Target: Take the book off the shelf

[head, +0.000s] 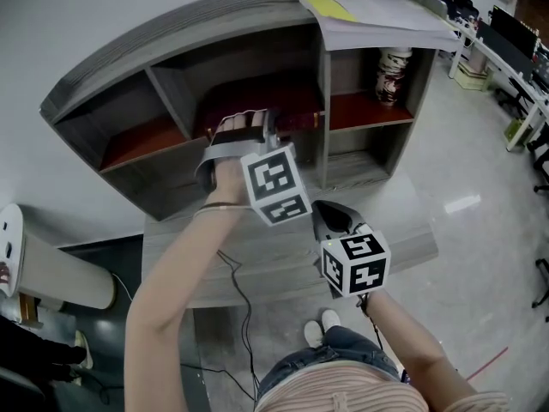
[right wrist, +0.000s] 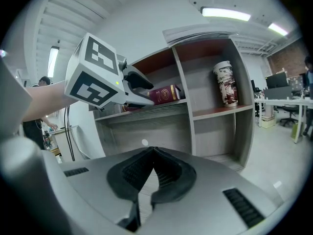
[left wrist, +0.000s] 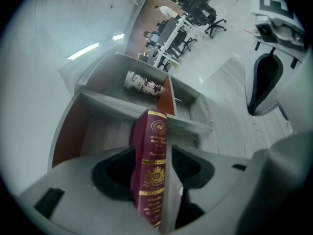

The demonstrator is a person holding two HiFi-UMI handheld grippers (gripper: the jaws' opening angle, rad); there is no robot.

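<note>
A dark red book (left wrist: 154,170) with gold print on its spine lies in the middle compartment of the grey shelf unit (head: 257,15). It shows as well in the right gripper view as the book (right wrist: 165,93), flat on the shelf board with its spine outward. My left gripper (left wrist: 152,151) reaches into that compartment with its jaws wide on either side of the spine. I see no pad pressing on the book. My right gripper (right wrist: 153,152) hangs back in front of the shelf, lower down, shut and empty; the head view shows the right gripper (head: 330,217) over the grey table.
A patterned cylinder (head: 393,75) stands in the upper right compartment. Papers with a yellow sheet (head: 377,15) lie on top of the shelf unit. The unit stands on a grey table (head: 257,260). Office desks (head: 506,50) run along the right, and a white rounded object (head: 60,273) stands at the left.
</note>
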